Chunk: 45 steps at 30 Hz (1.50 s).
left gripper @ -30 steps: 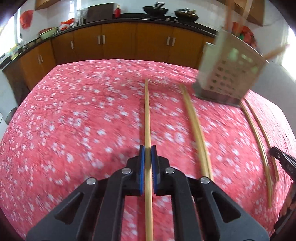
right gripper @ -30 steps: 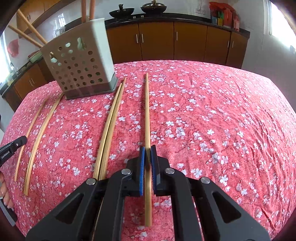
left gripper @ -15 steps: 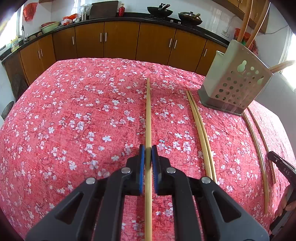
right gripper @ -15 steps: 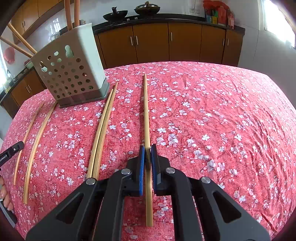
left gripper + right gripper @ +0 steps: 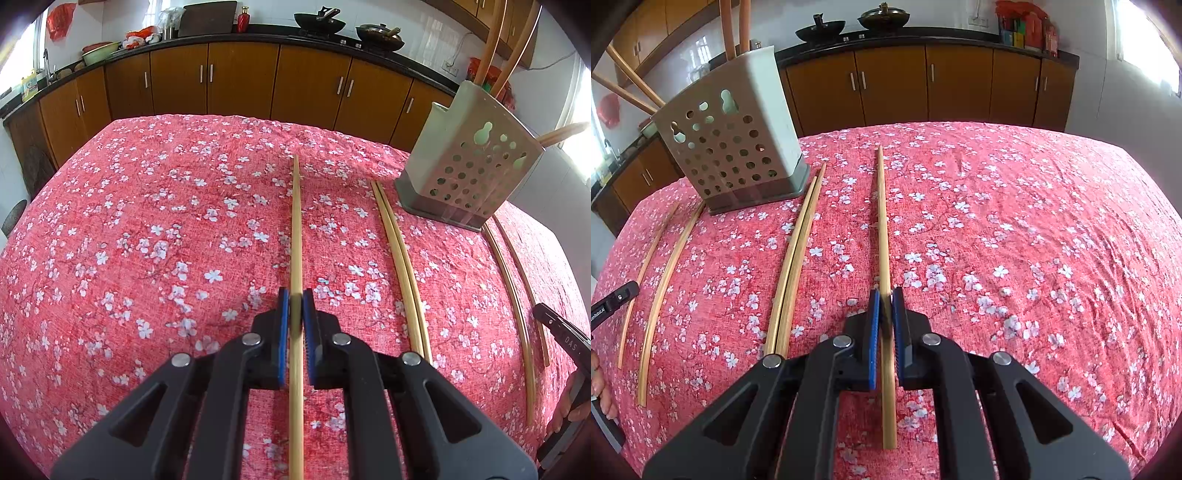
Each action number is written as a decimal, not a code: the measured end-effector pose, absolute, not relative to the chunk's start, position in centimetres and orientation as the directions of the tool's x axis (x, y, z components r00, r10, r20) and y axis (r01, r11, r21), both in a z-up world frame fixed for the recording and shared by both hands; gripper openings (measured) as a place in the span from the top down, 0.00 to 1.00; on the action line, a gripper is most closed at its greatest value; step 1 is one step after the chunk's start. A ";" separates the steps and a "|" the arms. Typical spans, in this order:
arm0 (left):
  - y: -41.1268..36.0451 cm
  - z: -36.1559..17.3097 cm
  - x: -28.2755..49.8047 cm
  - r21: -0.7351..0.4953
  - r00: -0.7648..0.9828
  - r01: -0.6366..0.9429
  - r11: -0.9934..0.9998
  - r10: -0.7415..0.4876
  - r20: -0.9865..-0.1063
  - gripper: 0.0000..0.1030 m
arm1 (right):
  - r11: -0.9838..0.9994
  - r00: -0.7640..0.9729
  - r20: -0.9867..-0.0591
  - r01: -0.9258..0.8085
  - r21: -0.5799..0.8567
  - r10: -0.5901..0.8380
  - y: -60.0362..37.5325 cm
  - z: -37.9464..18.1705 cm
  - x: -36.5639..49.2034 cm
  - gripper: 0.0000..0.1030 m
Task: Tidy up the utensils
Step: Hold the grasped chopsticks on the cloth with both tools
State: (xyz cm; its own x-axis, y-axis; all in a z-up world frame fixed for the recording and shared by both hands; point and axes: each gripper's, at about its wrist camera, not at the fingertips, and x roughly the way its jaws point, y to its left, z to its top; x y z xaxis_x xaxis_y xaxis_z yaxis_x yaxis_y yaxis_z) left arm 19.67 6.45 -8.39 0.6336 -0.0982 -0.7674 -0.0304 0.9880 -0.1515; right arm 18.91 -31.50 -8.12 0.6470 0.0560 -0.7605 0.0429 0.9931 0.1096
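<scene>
My left gripper (image 5: 295,308) is shut on a long bamboo chopstick (image 5: 296,221) that points away over the red flowered tablecloth (image 5: 147,221). My right gripper (image 5: 885,306) is shut on another bamboo chopstick (image 5: 882,221). A grey perforated utensil holder (image 5: 469,166) stands at the right in the left wrist view and at the left in the right wrist view (image 5: 735,147), with several sticks in it. A pair of chopsticks (image 5: 399,254) lies on the cloth beside it, seen also in the right wrist view (image 5: 794,258). Two more chopsticks (image 5: 661,280) lie further out.
Brown kitchen cabinets (image 5: 240,77) with a dark counter run behind the table; woks (image 5: 319,24) stand on it. The other gripper's tip (image 5: 561,332) and a hand show at the right edge of the left wrist view.
Both grippers have lifted and tilted a little with their chopsticks; the holder now sits steadier and further in view. Both grips are unchanged.
</scene>
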 end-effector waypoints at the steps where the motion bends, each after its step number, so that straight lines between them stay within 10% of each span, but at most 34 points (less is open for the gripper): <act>1: 6.4 -8.4 19.7 -0.152 0.634 -0.030 0.988 -0.098 -0.767 0.90 | 0.993 0.647 -0.761 0.043 0.109 0.056 -31.5 -8.1 18.9 0.92; 45: 5.9 -8.0 17.6 -0.144 0.626 -0.007 0.990 -0.108 -0.772 0.91 | 0.989 0.648 -0.758 0.054 0.137 0.069 -31.0 -8.1 18.0 0.92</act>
State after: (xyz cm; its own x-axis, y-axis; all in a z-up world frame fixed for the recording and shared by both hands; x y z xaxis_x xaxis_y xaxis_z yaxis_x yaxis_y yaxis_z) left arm 17.62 5.89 -8.05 0.6260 -0.1078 -0.7724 -0.0067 0.9896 -0.1436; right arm 18.02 -30.99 -8.06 0.6480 0.0695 -0.7584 0.0543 0.9891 0.1370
